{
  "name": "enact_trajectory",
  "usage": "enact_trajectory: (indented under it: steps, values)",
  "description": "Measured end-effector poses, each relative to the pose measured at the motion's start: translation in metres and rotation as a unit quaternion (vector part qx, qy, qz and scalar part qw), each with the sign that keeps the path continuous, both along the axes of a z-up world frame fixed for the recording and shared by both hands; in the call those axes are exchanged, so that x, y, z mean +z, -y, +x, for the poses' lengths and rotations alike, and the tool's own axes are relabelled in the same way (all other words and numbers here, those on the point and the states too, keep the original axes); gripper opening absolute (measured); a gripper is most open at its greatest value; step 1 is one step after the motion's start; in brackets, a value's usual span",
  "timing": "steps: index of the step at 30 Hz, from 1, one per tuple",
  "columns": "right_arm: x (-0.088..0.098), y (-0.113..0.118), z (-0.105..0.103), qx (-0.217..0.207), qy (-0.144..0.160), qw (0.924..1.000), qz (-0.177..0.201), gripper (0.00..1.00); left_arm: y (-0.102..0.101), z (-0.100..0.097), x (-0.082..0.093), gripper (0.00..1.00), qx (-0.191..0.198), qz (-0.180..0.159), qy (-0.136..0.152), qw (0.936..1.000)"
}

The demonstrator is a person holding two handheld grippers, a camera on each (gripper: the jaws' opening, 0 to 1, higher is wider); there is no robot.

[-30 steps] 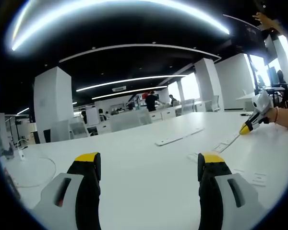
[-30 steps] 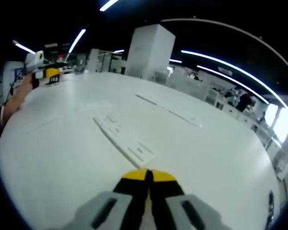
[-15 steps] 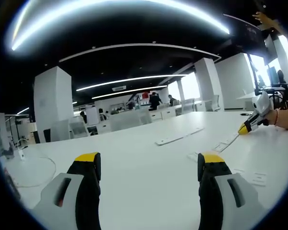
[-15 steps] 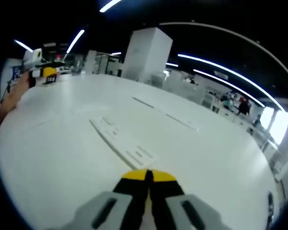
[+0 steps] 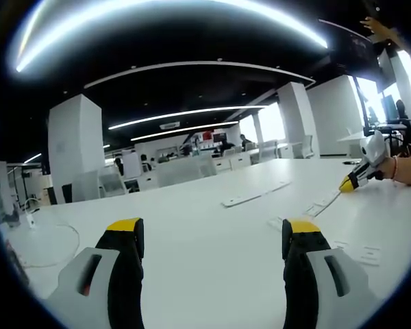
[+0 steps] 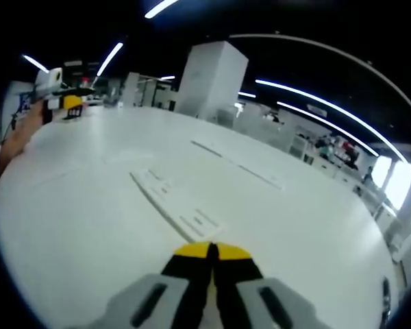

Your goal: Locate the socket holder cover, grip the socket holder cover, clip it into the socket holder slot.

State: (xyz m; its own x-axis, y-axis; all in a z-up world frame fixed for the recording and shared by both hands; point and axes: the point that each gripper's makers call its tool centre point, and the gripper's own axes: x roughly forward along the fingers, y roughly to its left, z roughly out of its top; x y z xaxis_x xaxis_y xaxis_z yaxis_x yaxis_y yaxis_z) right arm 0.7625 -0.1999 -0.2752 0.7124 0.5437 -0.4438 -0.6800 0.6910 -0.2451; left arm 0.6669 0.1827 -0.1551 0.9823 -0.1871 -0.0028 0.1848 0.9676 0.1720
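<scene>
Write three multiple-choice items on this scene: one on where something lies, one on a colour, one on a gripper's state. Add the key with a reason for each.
1. In the right gripper view, where does the long white strip lie?
A. flat on the white table, ahead of the jaws
B. held between the jaws
C. on the floor

2. What colour are the tips of the left gripper?
A. red
B. yellow
C. blue

3. How do the jaws of the right gripper stand?
A. wide apart
B. shut together with nothing between them
C. clamped on a cable

Key: 1 A, the strip rests on the tabletop beyond the yellow tips. 2 B, both tips show yellow caps over black. 3 B, the two tips meet with no gap and nothing held.
</scene>
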Motion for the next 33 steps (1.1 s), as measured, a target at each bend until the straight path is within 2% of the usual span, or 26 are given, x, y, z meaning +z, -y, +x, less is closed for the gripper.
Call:
enact_trajectory:
  steps: [33]
  values:
    - [0.001,-0.014,-0.005,0.020,0.022,0.9995,-0.010,0.04,-0.001,0.002,-0.001,0.81,0.000,0.002,-0.004,1.0000]
